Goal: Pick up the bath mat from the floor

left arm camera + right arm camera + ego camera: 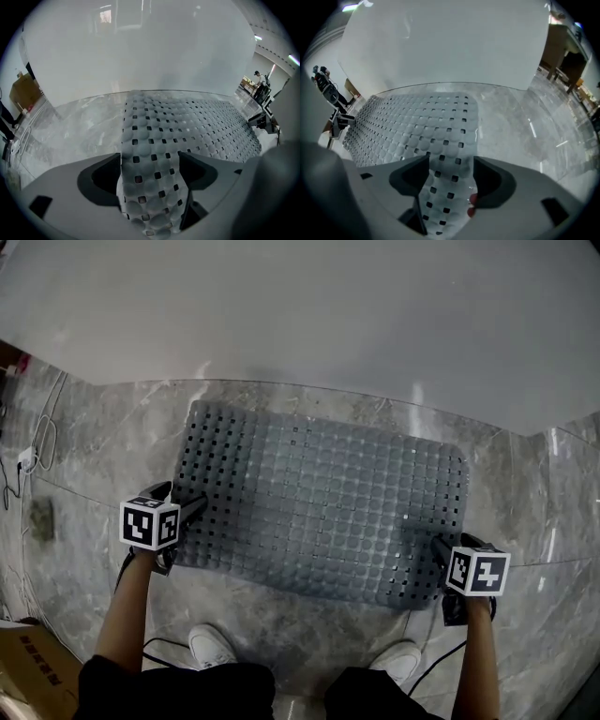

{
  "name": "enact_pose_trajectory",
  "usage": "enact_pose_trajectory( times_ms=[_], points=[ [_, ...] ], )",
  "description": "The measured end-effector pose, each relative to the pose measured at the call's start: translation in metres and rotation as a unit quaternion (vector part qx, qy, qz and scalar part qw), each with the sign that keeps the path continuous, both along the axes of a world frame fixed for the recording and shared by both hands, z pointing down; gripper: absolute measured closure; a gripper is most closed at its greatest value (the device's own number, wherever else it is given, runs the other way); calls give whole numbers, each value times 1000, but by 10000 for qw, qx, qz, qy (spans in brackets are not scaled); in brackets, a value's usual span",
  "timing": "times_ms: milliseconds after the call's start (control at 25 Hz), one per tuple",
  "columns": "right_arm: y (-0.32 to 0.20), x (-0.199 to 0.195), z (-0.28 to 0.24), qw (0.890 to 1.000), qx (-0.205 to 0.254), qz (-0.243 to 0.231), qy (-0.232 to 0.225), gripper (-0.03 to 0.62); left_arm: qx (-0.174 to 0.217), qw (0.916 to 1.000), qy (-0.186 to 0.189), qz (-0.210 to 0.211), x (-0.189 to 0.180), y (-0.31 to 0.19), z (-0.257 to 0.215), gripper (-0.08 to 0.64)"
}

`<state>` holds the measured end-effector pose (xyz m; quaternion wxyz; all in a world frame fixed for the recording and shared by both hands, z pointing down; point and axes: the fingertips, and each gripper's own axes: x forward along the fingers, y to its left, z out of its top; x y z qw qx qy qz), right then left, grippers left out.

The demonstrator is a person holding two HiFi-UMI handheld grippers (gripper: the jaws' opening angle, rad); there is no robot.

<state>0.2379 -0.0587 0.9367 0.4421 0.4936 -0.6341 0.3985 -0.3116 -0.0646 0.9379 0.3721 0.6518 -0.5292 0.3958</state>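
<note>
A grey bath mat (319, 507) with rows of square holes lies flat on the marble floor. My left gripper (192, 507) is at its near-left corner and my right gripper (439, 549) at its near-right corner. In the left gripper view the corner of the mat (154, 154) runs up between the wide-spread jaws of the left gripper (149, 164), which looks open around it. In the right gripper view a strip of the mat (417, 131) also lies between the jaws of the right gripper (451, 168), with a dark gap beside one jaw.
A white wall panel (300, 306) rises just behind the mat. Cables (37, 451) lie on the floor at the left, and a cardboard box (28, 671) sits at the bottom left. The person's white shoes (214, 645) stand just short of the mat's near edge.
</note>
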Motion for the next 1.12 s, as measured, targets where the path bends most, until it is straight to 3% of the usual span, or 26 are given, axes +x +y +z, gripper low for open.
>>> enact_pose_trajectory(
  times_ms=[320,720,880,1000,1120],
  points=[
    [4,2,11,9991,-407,113,-1,299,-351,9993,22,-109,-5,4,18,169],
    [2,3,15,9971,-752,124,77,282,-455,9988,126,-118,-6,2,28,166],
    [2,6,14,9976,-656,178,160,274,-457,9989,101,-39,-5,2,30,164],
    [3,15,17,9974,-596,407,69,199,-398,9992,81,-46,-5,1,29,164],
    [5,13,18,9975,-581,397,84,200,-409,9991,96,-33,-4,3,30,164]
  ],
)
